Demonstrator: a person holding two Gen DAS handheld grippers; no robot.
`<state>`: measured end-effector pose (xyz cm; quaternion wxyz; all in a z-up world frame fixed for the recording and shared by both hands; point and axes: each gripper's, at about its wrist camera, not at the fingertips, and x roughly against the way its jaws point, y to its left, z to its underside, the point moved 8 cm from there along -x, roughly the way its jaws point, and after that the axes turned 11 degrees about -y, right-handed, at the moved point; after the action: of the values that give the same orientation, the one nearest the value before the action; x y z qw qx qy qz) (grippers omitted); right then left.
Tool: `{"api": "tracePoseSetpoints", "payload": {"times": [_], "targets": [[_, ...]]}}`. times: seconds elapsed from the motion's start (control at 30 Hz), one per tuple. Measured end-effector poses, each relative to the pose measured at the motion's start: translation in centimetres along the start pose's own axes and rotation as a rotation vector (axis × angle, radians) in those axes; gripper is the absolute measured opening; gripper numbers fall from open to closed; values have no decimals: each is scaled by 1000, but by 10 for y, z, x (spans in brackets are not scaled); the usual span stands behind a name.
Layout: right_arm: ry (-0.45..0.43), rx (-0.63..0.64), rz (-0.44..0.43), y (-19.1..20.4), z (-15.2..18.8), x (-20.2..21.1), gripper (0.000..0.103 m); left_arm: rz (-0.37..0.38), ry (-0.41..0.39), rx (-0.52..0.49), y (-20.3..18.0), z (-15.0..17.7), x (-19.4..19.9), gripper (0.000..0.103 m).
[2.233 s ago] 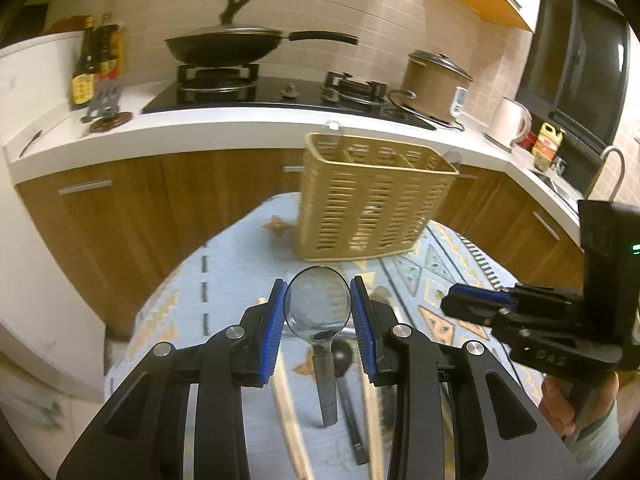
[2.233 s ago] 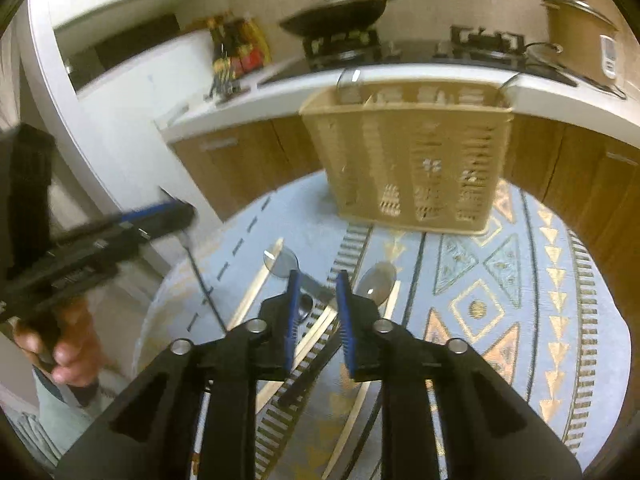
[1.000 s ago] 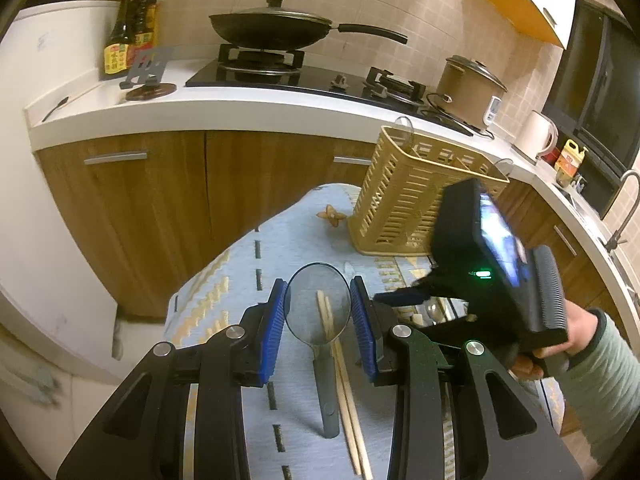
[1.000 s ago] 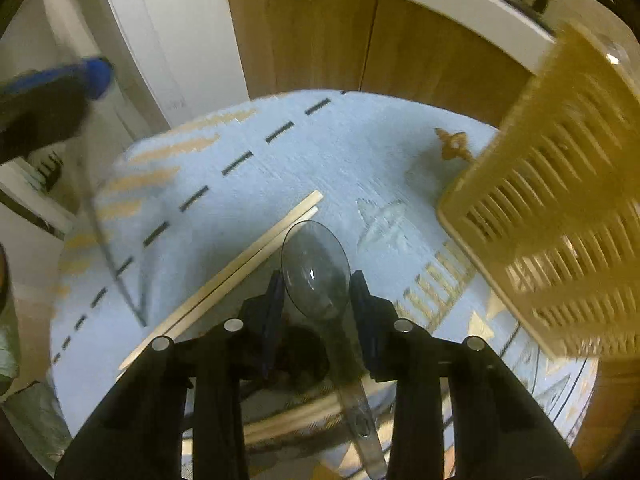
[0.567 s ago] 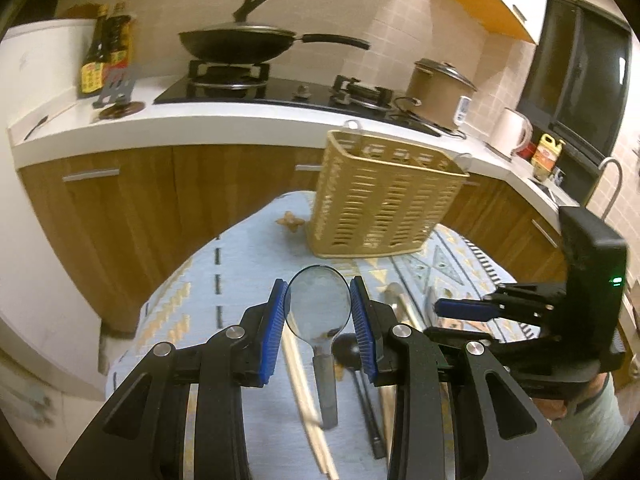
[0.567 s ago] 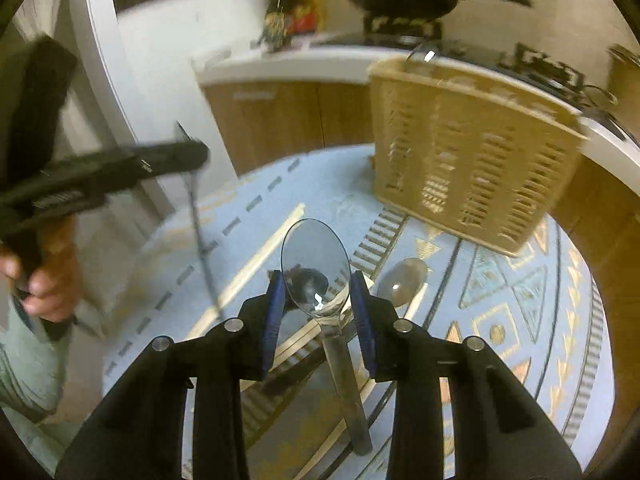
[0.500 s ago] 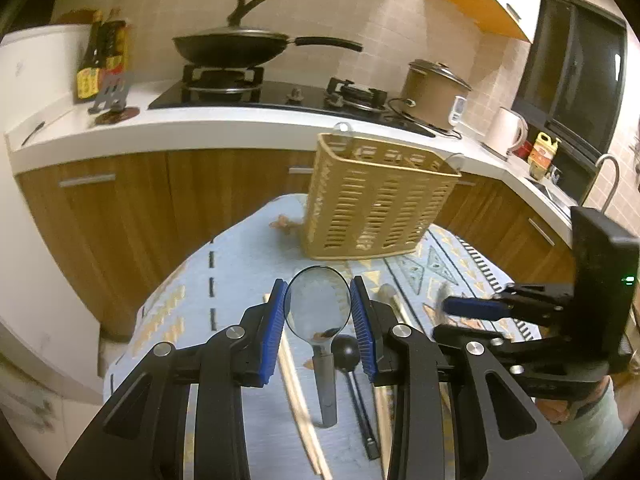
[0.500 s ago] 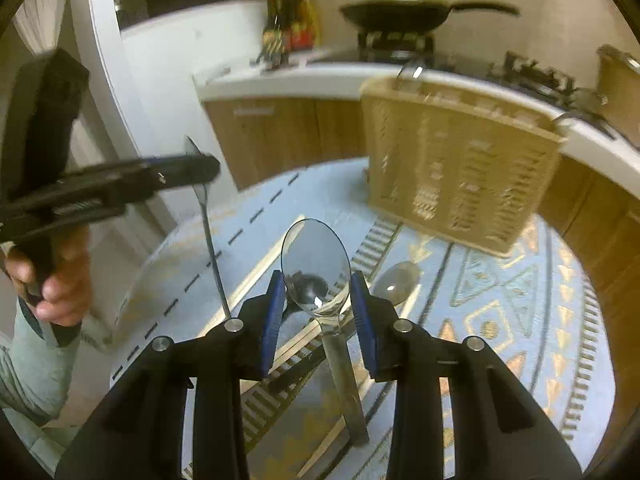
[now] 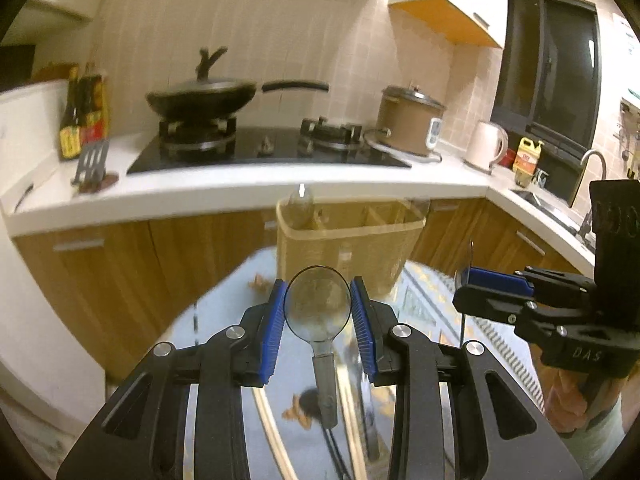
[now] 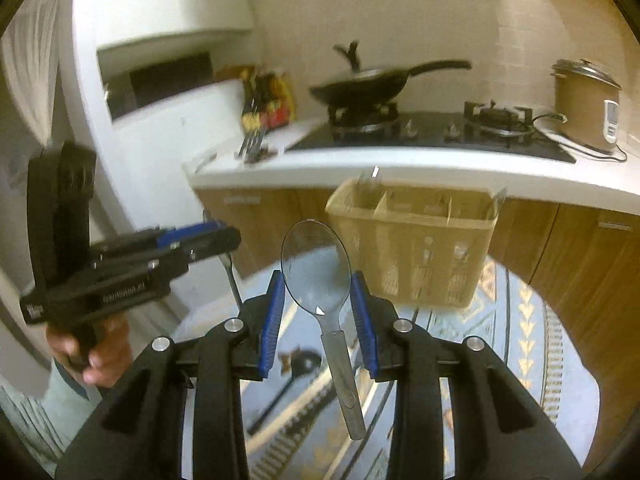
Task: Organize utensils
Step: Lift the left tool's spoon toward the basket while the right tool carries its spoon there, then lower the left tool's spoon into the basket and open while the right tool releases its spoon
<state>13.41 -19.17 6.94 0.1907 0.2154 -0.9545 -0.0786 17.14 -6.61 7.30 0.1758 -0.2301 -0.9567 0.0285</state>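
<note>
Item: two clear spoons, one in each of your grippers.

Left gripper: blue pads pinch the bowl of a clear spoon at its two edges. Bowl points forward and up, handle hangs back and down between the fingers.

Right gripper: jaws pinch a second clear spoon the same way. Its bowl rises above the fingertips, and its handle slants down toward you.

Destination: the yellow basket stands upright on the patterned cloth, straight ahead of both grippers and beyond them, with its open top divided into compartments. Both grippers are near it; I cannot tell which is nearer.

Governing relation: each spoon's long axis runs along the gripper's pointing line, handle rearward, while the basket takes things from above. To drop a spoon in, you would likely need to carry it over the rim and tip it handle-down.

Pose: both grippers are tilted slightly downward, side by side, each visible in the other's view.

Still on the cloth: chopsticks and a dark ladle.
</note>
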Motion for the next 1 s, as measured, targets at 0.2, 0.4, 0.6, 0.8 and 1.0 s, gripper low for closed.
{"api": "tracePoseSetpoints", "payload": {"times": [0.2, 0.4, 0.6, 0.8, 1.0], "targets": [[-92, -78, 47, -29, -52, -15, 30, 8, -85, -21, -13, -56, -16, 31], [-189, -89, 91, -57, -97, -33, 30, 6, -134, -31, -22, -94, -38, 30], [-321, -64, 139, -83, -130, -44, 30, 24, -155, -15, -20, -120, -65, 30], [-338, -86, 193, -115, -135, -68, 30, 37, -176, -7, -27, -128, -94, 30], [-309, -125, 208, -137, -118, -90, 30, 7, -199, -18, -33, -123, -124, 30]]}}
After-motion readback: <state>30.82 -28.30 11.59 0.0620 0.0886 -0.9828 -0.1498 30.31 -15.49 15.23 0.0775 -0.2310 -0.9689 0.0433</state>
